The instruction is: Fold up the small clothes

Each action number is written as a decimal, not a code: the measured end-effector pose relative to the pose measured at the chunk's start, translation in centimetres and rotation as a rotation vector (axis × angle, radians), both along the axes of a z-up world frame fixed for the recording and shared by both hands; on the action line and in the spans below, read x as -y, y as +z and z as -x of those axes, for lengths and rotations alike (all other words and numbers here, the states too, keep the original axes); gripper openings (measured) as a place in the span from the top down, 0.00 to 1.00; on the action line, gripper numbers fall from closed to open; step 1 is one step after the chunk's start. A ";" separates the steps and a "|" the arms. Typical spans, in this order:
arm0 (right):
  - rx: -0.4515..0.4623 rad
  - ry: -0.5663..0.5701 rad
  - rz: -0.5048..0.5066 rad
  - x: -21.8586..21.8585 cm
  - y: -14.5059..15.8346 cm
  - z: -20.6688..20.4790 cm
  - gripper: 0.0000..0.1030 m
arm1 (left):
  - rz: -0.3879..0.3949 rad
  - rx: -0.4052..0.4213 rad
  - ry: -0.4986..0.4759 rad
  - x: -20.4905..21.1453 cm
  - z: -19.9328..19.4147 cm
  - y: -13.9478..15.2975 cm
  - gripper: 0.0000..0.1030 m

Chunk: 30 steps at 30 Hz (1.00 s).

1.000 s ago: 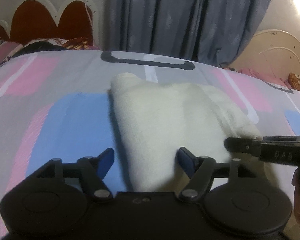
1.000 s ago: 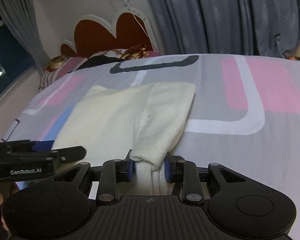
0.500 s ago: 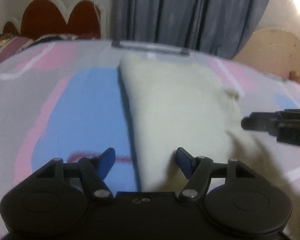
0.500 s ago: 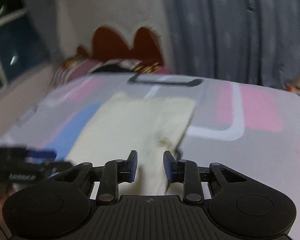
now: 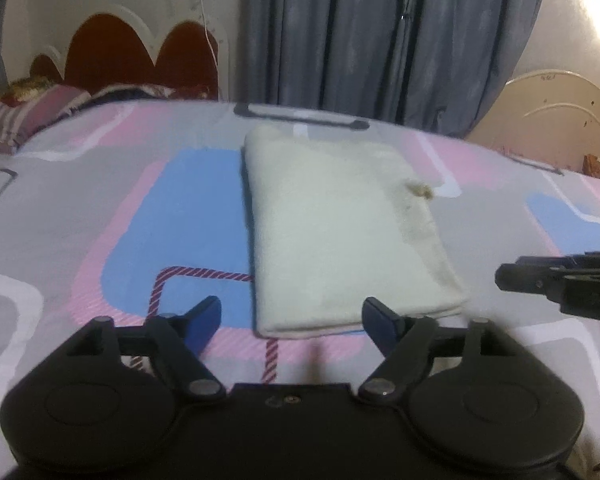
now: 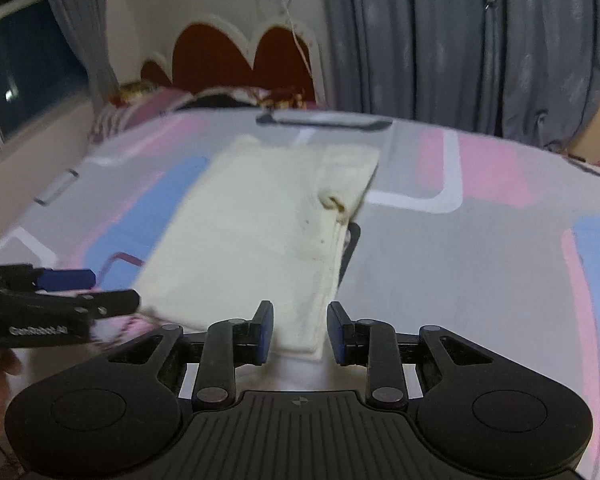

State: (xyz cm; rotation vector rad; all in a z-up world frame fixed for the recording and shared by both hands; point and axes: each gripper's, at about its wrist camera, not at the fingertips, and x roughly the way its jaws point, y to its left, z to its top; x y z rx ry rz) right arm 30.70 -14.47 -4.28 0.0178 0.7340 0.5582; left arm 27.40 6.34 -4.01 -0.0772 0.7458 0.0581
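A cream knitted garment (image 5: 340, 224) lies folded into a long rectangle on the bed; it also shows in the right wrist view (image 6: 268, 224). My left gripper (image 5: 292, 320) is open and empty, just short of the garment's near edge. My right gripper (image 6: 300, 332) is open and empty, its jaws standing either side of the garment's near right corner without holding it. The right gripper also shows at the right of the left wrist view (image 5: 560, 284), and the left gripper at the left of the right wrist view (image 6: 68, 296).
The bedsheet (image 5: 100, 208) is grey with pink, blue and white shapes. A red scalloped headboard (image 5: 140, 60) and pillows (image 5: 32, 108) stand at the far left, grey curtains (image 5: 380, 40) behind, a cream bed end (image 5: 548, 108) at far right.
My right gripper has let go of the garment's sleeve and opened. Both grippers have pulled back toward me, and the garment now lies flat as a folded rectangle.
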 end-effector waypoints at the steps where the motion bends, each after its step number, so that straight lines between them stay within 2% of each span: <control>1: 0.004 -0.006 -0.011 0.1 0.6 1.0 0.71 | 0.000 0.010 0.000 0.2 0.7 0.5 0.18; 6: 0.022 -0.033 -0.039 1.5 3.2 5.1 0.71 | 0.006 0.071 0.015 1.1 4.5 3.2 0.00; 8: 0.027 -0.053 -0.042 1.9 4.0 6.5 0.70 | 0.009 0.090 0.020 1.4 6.1 4.2 0.00; 9: 0.028 -0.061 -0.045 2.2 4.4 7.3 0.57 | 0.010 0.096 0.020 1.6 6.7 4.6 0.00; 10: 0.033 -0.072 -0.046 2.4 4.7 8.2 0.27 | 0.010 0.098 0.021 1.7 7.4 5.0 0.00; 11: 0.045 -0.085 -0.046 2.6 5.0 9.1 0.13 | 0.007 0.098 0.022 1.9 8.2 5.4 0.00; 12: 0.061 -0.090 -0.050 2.9 5.3 10.2 0.03 | 0.004 0.102 0.017 2.1 8.8 5.6 0.00; 16: 0.055 -0.106 -0.019 3.2 6.3 13.1 0.02 | -0.033 0.125 -0.010 2.7 11.8 6.4 0.00; 22: 0.087 -0.104 -0.024 3.2 7.7 16.7 0.01 | -0.008 0.125 -0.039 2.8 14.4 6.8 0.00; 30: 0.143 -0.114 -0.014 3.1 9.2 17.5 0.01 | 0.011 0.175 -0.024 2.7 15.6 8.4 0.00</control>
